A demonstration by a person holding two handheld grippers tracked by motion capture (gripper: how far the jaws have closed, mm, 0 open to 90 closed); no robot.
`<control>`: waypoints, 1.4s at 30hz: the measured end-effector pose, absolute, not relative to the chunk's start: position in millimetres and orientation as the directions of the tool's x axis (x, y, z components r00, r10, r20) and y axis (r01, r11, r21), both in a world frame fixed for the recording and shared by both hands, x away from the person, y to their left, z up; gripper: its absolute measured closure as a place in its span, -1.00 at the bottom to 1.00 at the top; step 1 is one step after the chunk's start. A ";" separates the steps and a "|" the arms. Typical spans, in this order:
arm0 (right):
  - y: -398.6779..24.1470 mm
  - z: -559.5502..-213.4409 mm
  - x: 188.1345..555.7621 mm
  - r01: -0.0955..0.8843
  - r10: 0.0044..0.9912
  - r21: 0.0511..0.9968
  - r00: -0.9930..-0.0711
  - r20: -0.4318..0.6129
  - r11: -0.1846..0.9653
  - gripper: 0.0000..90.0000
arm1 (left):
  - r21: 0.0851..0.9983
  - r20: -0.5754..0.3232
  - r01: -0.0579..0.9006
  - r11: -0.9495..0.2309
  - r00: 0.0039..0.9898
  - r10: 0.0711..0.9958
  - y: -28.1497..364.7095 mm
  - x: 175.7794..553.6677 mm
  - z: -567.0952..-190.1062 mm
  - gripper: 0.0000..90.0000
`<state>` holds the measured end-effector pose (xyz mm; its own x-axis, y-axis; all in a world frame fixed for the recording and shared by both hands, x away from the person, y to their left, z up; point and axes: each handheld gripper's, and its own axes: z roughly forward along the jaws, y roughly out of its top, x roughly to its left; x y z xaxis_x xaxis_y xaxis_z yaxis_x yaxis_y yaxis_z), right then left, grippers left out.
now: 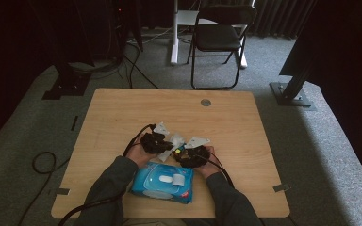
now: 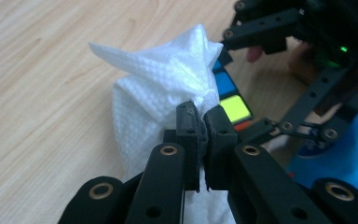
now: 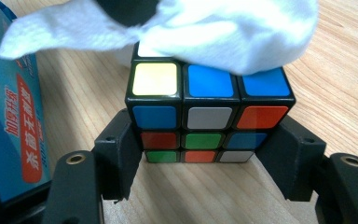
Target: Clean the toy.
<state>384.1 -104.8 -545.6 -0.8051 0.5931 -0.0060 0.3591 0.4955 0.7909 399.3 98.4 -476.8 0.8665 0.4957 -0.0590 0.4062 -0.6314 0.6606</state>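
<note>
Your right gripper (image 3: 200,186) fingers (image 3: 121,154) clamp puzzle cube (image 3: 205,116) by opposite side faces, low down; cube sits on worktop (image 1: 122,117), just beyond blue wipes pack (image 1: 162,186); likely rigid, light, smooth plastic, layers may twist, so keep squeeze square. Your left gripper (image 2: 204,126) fingers pinched tight on white wipe (image 2: 163,79), draped over cube top; soft, limp, thin, may tear; hold bunched fold.
</note>
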 end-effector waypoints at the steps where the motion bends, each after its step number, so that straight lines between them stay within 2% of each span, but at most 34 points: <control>1: -104.8 -545.6 384.1 0.359 0.593 0.791 -0.805 -0.006 0.495 -0.24 | 0.661 -0.060 0.403 -0.633 0.869 0.491 97.2 398.7 -476.9 0.93; 12: -104.7 -545.7 383.9 0.357 0.593 0.791 -0.805 -0.009 0.497 -0.24 | 0.689 -0.100 0.425 -0.587 0.858 0.504 86.4 407.0 -480.4 0.92; 19: -104.6 -545.7 383.8 0.360 0.595 0.791 -0.804 -0.007 0.495 -0.24 | 0.684 -0.061 0.419 -0.598 0.849 0.524 70.4 416.3 -479.0 0.92; 23: -104.6 -545.6 383.8 0.361 0.594 0.790 -0.805 -0.005 0.495 -0.24 | 0.693 -0.079 0.438 -0.573 0.836 0.543 67.0 419.3 -480.7 0.92; 34: -104.6 -545.7 383.8 0.360 0.594 0.789 -0.805 -0.007 0.498 -0.24 | 0.668 -0.045 0.373 -0.644 0.884 0.466 58.3 403.5 -477.3 0.92; 42: -104.7 -545.7 384.1 0.359 0.592 0.790 -0.806 -0.006 0.497 -0.24 | 0.672 -0.044 0.380 -0.635 0.877 0.478 90.2 400.9 -477.4 0.93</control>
<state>384.1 -104.7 -545.7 -0.8057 0.5923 -0.0060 0.3595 0.4970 0.7898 400.9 90.2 -477.4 0.8772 0.4780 -0.0443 0.3802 -0.6353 0.6722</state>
